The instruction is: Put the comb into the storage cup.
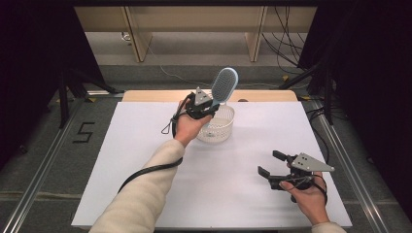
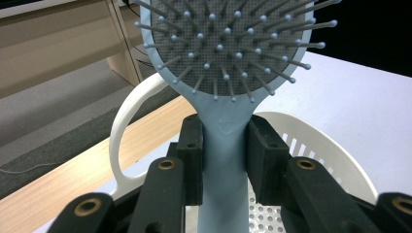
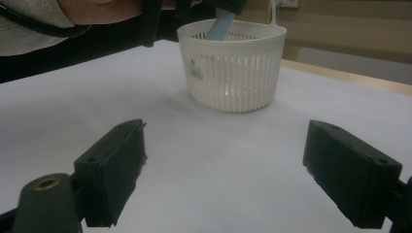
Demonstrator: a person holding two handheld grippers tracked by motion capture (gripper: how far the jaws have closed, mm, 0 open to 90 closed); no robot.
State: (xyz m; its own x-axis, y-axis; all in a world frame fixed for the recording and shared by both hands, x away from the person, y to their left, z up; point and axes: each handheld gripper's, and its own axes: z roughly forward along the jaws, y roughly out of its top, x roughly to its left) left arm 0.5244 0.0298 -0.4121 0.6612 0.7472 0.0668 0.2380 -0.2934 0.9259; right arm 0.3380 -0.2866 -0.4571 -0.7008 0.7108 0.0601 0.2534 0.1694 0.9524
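Observation:
A light blue paddle hairbrush [image 1: 224, 85] stands upright over a white slotted basket [image 1: 219, 127] near the table's far middle. My left gripper [image 1: 210, 106] is shut on the brush's handle [image 2: 223, 160], with the bristled head [image 2: 228, 43] above the jaws and the handle's lower end inside the basket [image 3: 233, 73]. The brush handle [image 3: 219, 25] dips past the basket's rim. At the near right my right gripper [image 1: 271, 164] rests low over the white table, open, with nothing between its pads [image 3: 121, 167].
A white sheet [image 1: 145, 160] covers the table, with a wooden strip [image 1: 145, 95] along its far edge. The basket has a looped white handle [image 2: 127, 126]. Cables and desk legs lie on the floor beyond the table [image 1: 272, 53].

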